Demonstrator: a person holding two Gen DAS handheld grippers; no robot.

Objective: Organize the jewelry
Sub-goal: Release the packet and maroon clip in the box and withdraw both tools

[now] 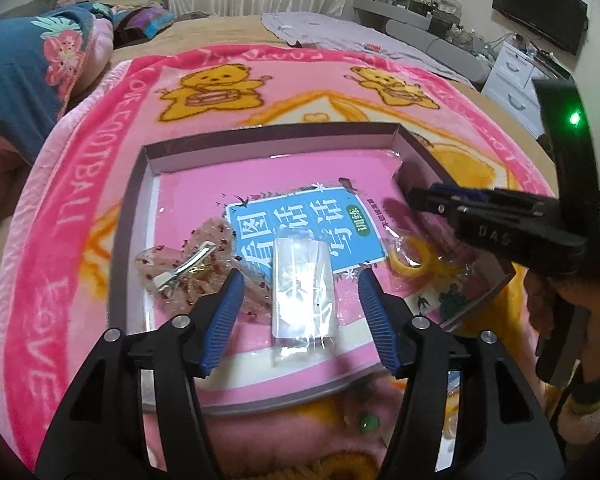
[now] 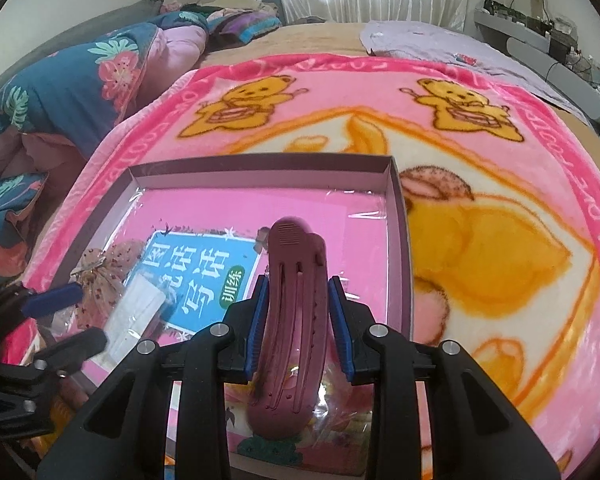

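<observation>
A shallow purple-walled box (image 1: 260, 136) lies on the pink blanket, with a wrapped pink book as its floor. On the book rest a clear packet holding a white card (image 1: 303, 288), a sheer bow hair clip with a silver clasp (image 1: 188, 268) and a bagged yellow ring (image 1: 410, 258). My left gripper (image 1: 302, 300) stands open astride the packet, both blue pads apart from it. My right gripper (image 2: 298, 296) is shut on a maroon hair clip (image 2: 294, 280), held upright over the box's right half (image 2: 400, 240). It also reaches in from the right of the left wrist view (image 1: 428, 200).
The pink teddy-bear blanket (image 2: 480, 220) spreads over a bed around the box. A folded floral quilt (image 1: 40, 64) lies far left and a lilac cloth (image 1: 340, 36) at the back. A small green bead (image 1: 369, 424) sits on the blanket near the box's front edge. A hand (image 1: 580, 304) holds the right gripper.
</observation>
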